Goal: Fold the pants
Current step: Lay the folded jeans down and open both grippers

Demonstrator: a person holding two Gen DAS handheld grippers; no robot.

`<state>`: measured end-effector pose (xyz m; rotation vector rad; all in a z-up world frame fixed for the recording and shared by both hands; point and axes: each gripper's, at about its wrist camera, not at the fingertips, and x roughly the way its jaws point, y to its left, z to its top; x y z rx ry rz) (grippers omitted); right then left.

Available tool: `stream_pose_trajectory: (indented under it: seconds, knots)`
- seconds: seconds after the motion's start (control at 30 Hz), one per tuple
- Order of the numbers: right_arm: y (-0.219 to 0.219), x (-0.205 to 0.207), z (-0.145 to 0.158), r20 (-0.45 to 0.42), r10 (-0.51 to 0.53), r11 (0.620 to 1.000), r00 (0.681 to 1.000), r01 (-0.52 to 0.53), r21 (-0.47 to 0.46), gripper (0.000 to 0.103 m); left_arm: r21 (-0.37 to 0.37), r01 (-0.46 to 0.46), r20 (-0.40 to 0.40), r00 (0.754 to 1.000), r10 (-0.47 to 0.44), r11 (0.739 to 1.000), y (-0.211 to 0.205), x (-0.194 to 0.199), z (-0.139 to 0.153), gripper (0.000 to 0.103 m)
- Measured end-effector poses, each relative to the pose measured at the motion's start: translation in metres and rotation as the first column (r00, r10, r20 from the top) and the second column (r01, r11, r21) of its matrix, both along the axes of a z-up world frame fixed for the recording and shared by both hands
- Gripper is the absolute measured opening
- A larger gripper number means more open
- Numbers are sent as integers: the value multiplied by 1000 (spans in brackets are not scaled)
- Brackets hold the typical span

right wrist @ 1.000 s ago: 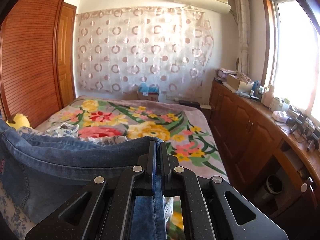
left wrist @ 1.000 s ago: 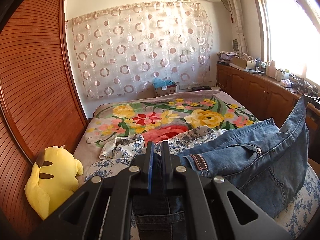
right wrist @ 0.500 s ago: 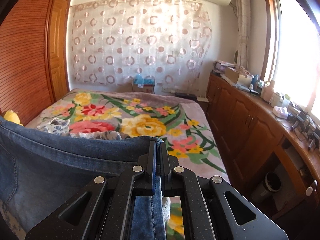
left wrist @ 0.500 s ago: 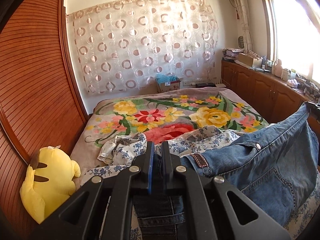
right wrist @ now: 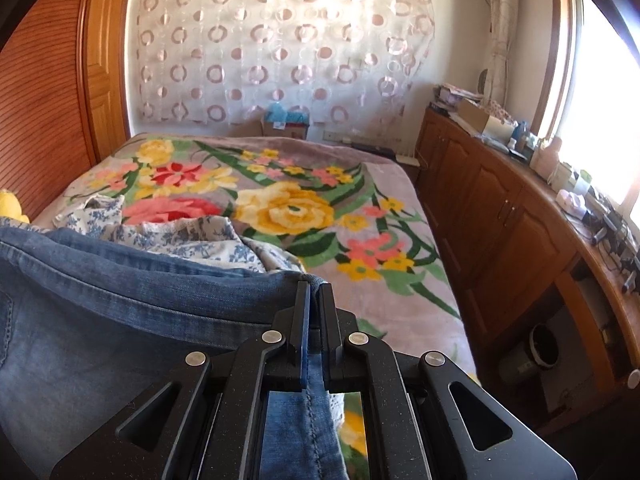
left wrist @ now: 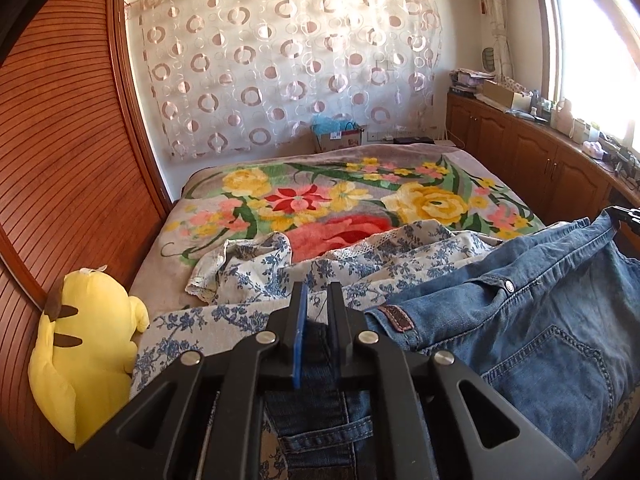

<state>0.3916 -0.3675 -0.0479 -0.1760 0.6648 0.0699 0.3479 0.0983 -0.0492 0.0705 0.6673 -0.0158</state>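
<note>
The left gripper (left wrist: 318, 304) has the blue jeans (left wrist: 540, 320) between its jaws; these have just been opening a little, a narrow gap shows beside the blue pad, and whether the pads still press the denim cannot be told. The right gripper (right wrist: 314, 300) is clenched on the folded waistband edge of the jeans (right wrist: 120, 300), with denim hanging down between its fingers.

The jeans lie at the near edge of the bed (left wrist: 208, 184), on a blue-flowered white sheet (left wrist: 360, 264). Their waistband, with its brown leather patch (left wrist: 398, 316) and a metal button (left wrist: 509, 287), runs crosswise from one gripper to the other, sloping up toward the right side of the left wrist view. The seat and a back pocket face up; the legs cannot be seen, so where the long axis points cannot be told.

A yellow plush toy (left wrist: 84, 348) sits at the bed's near left edge against a slatted wooden door (left wrist: 72, 140). Beyond the sheet spreads a floral blanket (right wrist: 288, 208), reaching to the bed's far edge. Wooden cabinets (right wrist: 500, 208) line the right side, and a curtain with circles (left wrist: 288, 60) hangs on the far wall.
</note>
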Motion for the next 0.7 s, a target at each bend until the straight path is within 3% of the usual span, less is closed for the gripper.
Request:
stream_pose_trajectory:
  seconds: [0.13,0.3,0.37,0.4,0.7]
  knots:
    - [6,-5,7,6,-3,1000,1000,2,14,5,-12,18,-11,1000,-18,1000,1,-4,0,36]
    - [20,-12,15,20,30,999,999,-31,35,13,-13,57,-27,998,-57,998,-5,-14,-1,48]
    - [30,-18,17,20,58,997,998,-59,46,18,-34,68,-23,997,-69,997,-7,-20,-3,63]
    - [34,-20,17,20,67,996,998,-68,50,20,-49,75,-22,997,-76,996,-7,-22,-3,66]
    - [86,-45,4,-28,192,978,981,-189,94,40,-82,121,-75,989,-127,989,-22,-35,-23,67]
